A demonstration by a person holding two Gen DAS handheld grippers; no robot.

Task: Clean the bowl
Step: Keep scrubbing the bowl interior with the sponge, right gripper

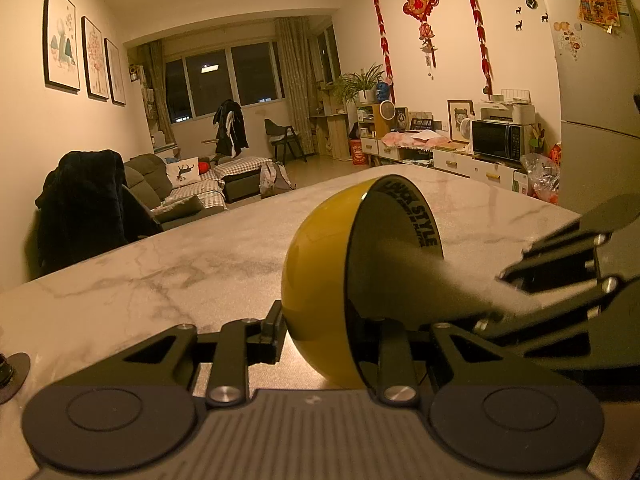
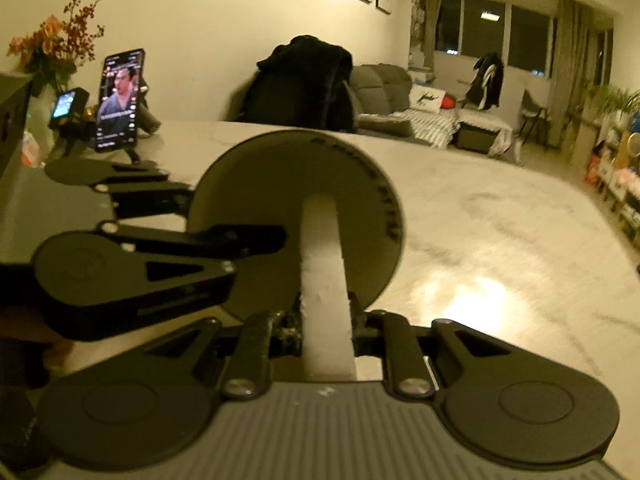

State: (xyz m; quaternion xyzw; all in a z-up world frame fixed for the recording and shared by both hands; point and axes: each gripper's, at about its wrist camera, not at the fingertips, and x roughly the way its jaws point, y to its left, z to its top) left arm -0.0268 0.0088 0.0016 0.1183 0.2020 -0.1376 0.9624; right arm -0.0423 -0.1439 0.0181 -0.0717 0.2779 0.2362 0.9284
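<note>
Your bowl (image 1: pixel 316 276) tipped over marble table (image 1: pixel 160 272).
Left gripper (image 1: pixel 320 336) clamps its rim; right gripper (image 2: pixel 326 320) pinches cloth (image 2: pixel 324 264); sofa (image 1: pixel 192 184) at ten o'clock.

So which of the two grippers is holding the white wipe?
The right gripper: its fingers pinch the white wipe reaching into the bowl; the left gripper clamps the bowl's rim.

Left wrist view: close behind the left tool (image 1: pixel 324 334), facing 12 o'clock across the tabletop (image 1: pixel 160 272) toward the windows.
Right wrist view: close behind the right tool (image 2: pixel 326 320), angled down.
Shared: bowl (image 1: pixel 316 280), tabletop, sofa (image 2: pixel 384 84).
</note>
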